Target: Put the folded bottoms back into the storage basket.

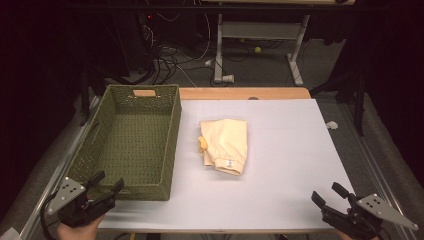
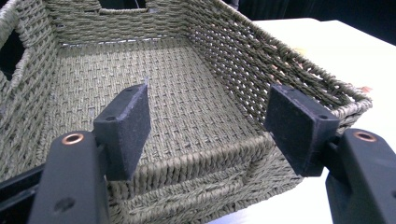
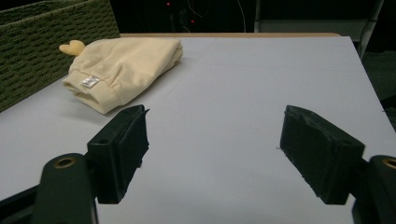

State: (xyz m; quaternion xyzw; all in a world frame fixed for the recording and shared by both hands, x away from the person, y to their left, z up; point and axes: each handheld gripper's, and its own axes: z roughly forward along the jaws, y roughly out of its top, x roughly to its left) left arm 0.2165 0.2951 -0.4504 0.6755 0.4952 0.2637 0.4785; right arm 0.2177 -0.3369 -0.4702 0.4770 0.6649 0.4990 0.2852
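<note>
Dark room behind; cables on the floor, a desk frame [image 1: 260,45] beyond the far edge. White table [image 1: 280,165] with a wooden strip along the back. At left, woven green basket [image 1: 131,142], nothing in it, long side running away from the person. Left gripper [image 1: 106,186] held just at the basket's near end, jaws apart, nothing between them; its own view looks over the near rim into the basket. Middle of the table: folded cream garment [image 1: 226,145], white label toward the near side, just beside the basket's right wall, not touching. Nothing lies between it and either gripper. Right gripper [image 1: 330,195] at the near right corner, jaws spread, empty; the garment lies well apart, ahead and left of its fingers [image 3: 122,149].
</note>
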